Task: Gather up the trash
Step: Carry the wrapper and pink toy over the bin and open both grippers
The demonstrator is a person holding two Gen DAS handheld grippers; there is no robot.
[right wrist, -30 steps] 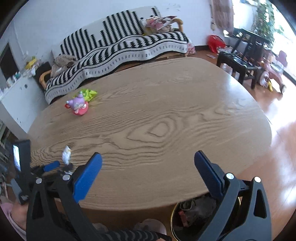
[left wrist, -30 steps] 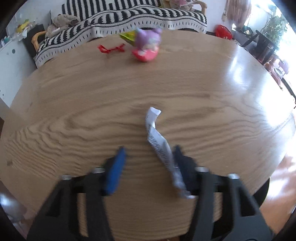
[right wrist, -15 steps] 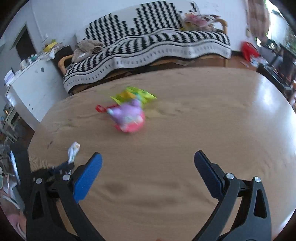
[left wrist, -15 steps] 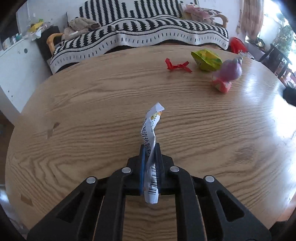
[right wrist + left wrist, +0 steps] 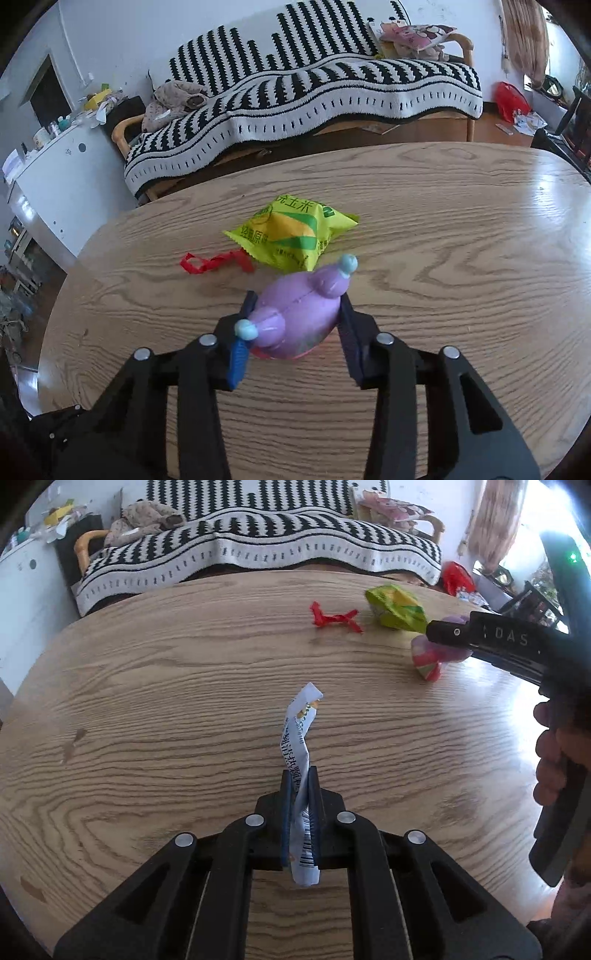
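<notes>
Left wrist view first: a thin, crinkly white wrapper strip (image 5: 300,775) with a barcode and blue print is pinched tight between the blue pads of the left gripper (image 5: 298,786), twisted and standing up past the tips, its free end curled over above the oval wooden table (image 5: 147,709) with its strong wavy grain. Farther back a scrap of red crumpled ribbon-like wrapper (image 5: 334,617) is seen lying flat on the wood, with a puffy yellow-green snack bag (image 5: 395,607) just beside it, glossy and pillow-shaped. At the right edge the right gripper is seen side-on, black and angled down, with a hand (image 5: 554,760) wrapped around its handle. Over in the right wrist view, the right gripper (image 5: 295,325) is angled down at the table and its jaws have just been closing; a smooth, rounded purple plastic toy (image 5: 295,317) with pale blue knobs and a pink-red base is caught between the pads, which look pressed on both of its sides. The snack bag (image 5: 291,236) and red wrapper (image 5: 214,263) are seen on the table just beyond the toy. A black-and-white striped knit blanket (image 5: 314,88) is draped over a sofa behind the table.
</notes>
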